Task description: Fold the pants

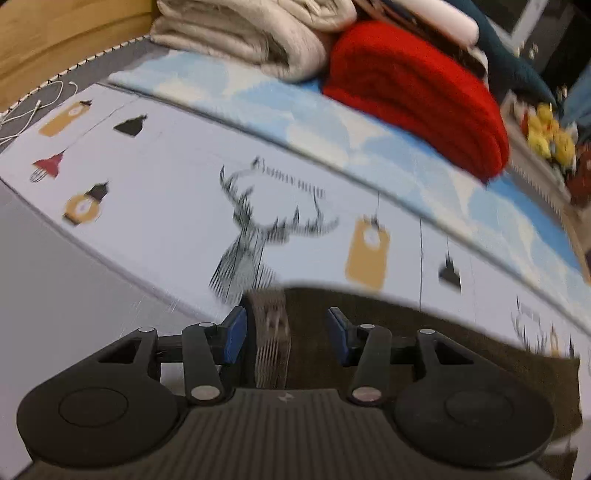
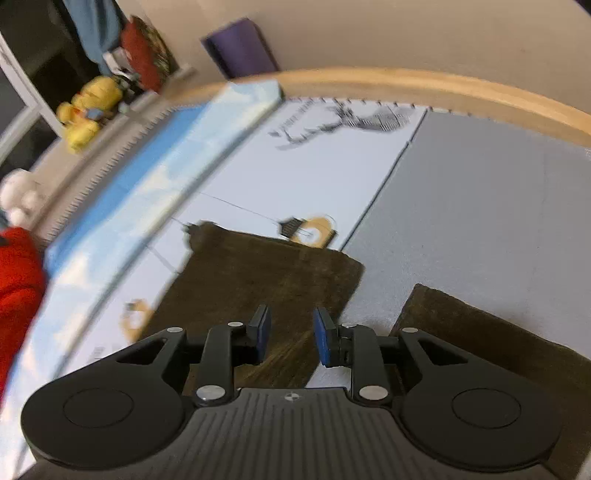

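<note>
In the left wrist view a white cable (image 1: 22,118) trails over the grey edge at the far left, and a pale play mat (image 1: 155,206) printed with lamps and a stag's head spreads across the middle, with a strip of sky-blue cloud-print mat (image 1: 388,147) lying along its far side; on that strip sit a folded beige blanket (image 1: 243,33) and, just to its right, a folded red blanket (image 1: 417,96), and farther right a yellow plush toy (image 1: 550,133) shows blurred. The left gripper (image 1: 286,332) stands about half open, its blue-padded fingers (image 1: 234,338) apart, and a blurred ribbed band of the brown pants (image 1: 424,332) lies between them close to the left pad; whether that pad touches it cannot be told, while the right pad is clear of the cloth. The pants spread dark brown over the mat to the right of the fingers. In the right wrist view the red blanket (image 2: 16,291) sits at the left edge, the yellow plush toy (image 2: 86,110) beyond it, and the pants (image 2: 266,273) lie flat on the play mat (image 2: 295,177) with a second brown part at the lower right, a gap of grey mat between. The right gripper (image 2: 290,336) hovers above the cloth, its fingers (image 2: 325,341) somewhat parted and holding nothing, and a wooden rail (image 2: 424,83) borders the far side
</note>
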`<action>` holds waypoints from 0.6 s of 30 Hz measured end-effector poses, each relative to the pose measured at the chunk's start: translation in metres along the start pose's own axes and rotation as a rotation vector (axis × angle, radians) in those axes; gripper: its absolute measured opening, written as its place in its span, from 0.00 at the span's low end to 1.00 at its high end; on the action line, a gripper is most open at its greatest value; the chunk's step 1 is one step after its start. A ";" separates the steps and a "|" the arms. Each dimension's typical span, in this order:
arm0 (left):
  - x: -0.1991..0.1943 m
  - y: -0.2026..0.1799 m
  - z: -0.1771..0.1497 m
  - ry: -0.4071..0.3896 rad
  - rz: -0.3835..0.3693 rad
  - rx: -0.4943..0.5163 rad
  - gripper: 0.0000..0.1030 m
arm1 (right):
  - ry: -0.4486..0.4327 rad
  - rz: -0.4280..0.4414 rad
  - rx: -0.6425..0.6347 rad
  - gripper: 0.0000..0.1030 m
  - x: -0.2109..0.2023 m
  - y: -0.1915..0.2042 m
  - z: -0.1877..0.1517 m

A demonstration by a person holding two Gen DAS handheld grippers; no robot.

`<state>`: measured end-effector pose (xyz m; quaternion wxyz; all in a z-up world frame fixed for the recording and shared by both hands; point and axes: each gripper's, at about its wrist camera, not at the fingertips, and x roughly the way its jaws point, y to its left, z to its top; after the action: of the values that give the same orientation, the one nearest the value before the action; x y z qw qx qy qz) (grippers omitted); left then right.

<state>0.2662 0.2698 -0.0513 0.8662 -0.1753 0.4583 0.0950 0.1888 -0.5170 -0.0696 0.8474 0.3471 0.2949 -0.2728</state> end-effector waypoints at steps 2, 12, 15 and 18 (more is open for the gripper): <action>-0.023 0.001 -0.016 0.026 0.001 0.046 0.51 | -0.021 0.040 -0.039 0.31 -0.030 -0.003 0.000; -0.005 0.065 -0.126 0.325 0.085 0.086 0.53 | 0.152 -0.154 -0.033 0.40 -0.067 -0.123 -0.033; 0.000 0.074 -0.133 0.337 0.082 0.126 0.57 | 0.195 -0.197 0.057 0.40 -0.068 -0.165 -0.034; 0.004 0.080 -0.137 0.358 0.043 0.113 0.58 | 0.216 -0.219 0.085 0.40 -0.070 -0.194 -0.034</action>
<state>0.1386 0.2897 -0.1430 0.7769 -0.1308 0.6134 0.0549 0.0012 -0.5919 -0.1248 0.7605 0.3756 0.4086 -0.3371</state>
